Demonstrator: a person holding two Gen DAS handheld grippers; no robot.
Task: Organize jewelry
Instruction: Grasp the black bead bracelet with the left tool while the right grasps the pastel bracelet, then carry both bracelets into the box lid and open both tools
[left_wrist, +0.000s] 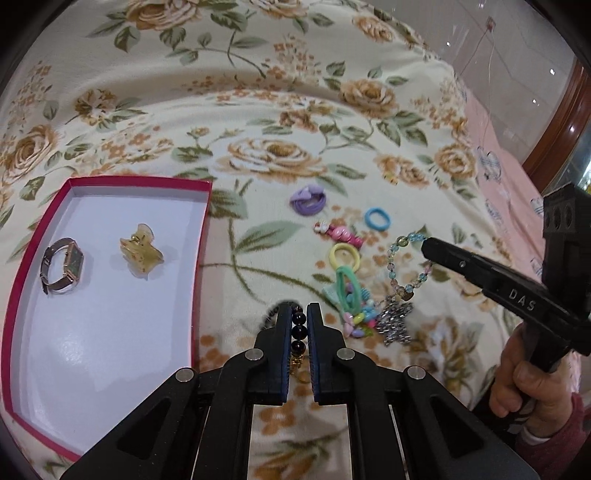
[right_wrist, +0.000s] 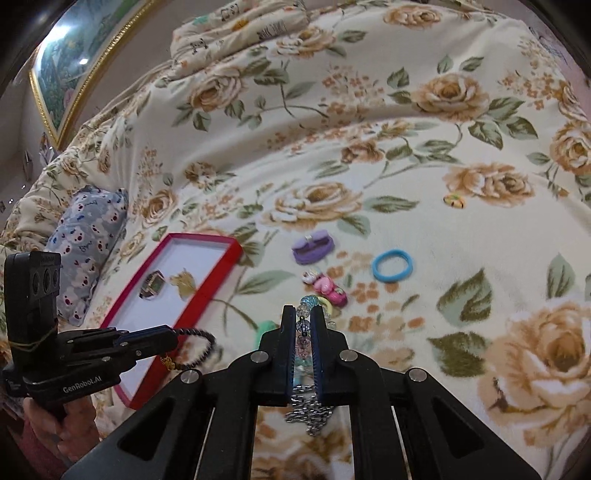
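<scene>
Dark bead bracelet (left_wrist: 298, 328) is clamped in the left gripper (left_wrist: 298, 314) just off the red box's (left_wrist: 201, 236) right edge. Pastel bead bracelet (right_wrist: 306, 325) is pinched in the right gripper (right_wrist: 300, 314) over the floral blanket (left_wrist: 258, 110). Both prob. light, limp, slippery; best gripped across beads. In box: 1 watch (left_wrist: 64, 264), 1 claw clip (left_wrist: 140, 251). 2 bracelets held.

A fleecy, matt floral blanket (left_wrist: 280, 110) is shown. Left of it, a card tray (left_wrist: 201, 236) with a red rim and a smooth white floor is seen, holding a metal-banded watch (left_wrist: 62, 266) and a translucent plastic claw clip (left_wrist: 140, 251). Glossy dark beads (left_wrist: 298, 328) and clear glassy beads (right_wrist: 304, 321) are gripped by matt black plastic jaws.
</scene>
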